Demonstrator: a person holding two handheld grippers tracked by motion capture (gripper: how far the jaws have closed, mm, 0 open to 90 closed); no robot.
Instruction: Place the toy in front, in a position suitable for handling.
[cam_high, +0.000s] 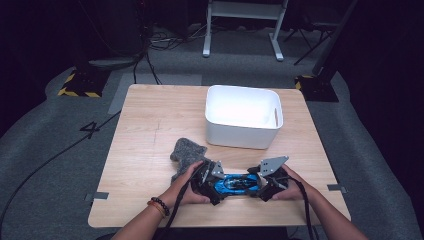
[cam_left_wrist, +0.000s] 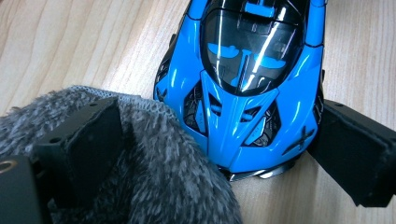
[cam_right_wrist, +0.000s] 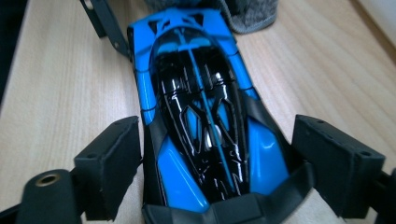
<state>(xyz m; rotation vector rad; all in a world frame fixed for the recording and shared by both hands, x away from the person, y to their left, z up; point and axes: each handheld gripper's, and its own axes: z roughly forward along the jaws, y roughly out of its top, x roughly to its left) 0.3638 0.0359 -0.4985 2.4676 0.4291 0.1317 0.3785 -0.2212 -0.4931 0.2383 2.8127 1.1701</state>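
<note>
A blue and black toy car (cam_high: 235, 183) lies lengthwise on the wooden table (cam_high: 145, 120) near its front edge, between my two grippers. My left gripper (cam_high: 210, 181) is at one end of it. In the left gripper view the car (cam_left_wrist: 243, 70) sits between the jaws of the gripper (cam_left_wrist: 215, 116), which is open: one jaw rests on a grey fuzzy cloth (cam_left_wrist: 163, 177), the other stands beside the car's flank. My right gripper (cam_high: 265, 182) faces it from the other end. In the right gripper view, the gripper (cam_right_wrist: 215, 126) straddles the car (cam_right_wrist: 196, 93), open, with its pads just off the sides.
A white plastic bin (cam_high: 243, 134) stands behind the car toward the table's far side. The grey cloth (cam_high: 187, 152) lies left of centre, partly under my left hand. Dark floor, cables and a stand's legs surround the table.
</note>
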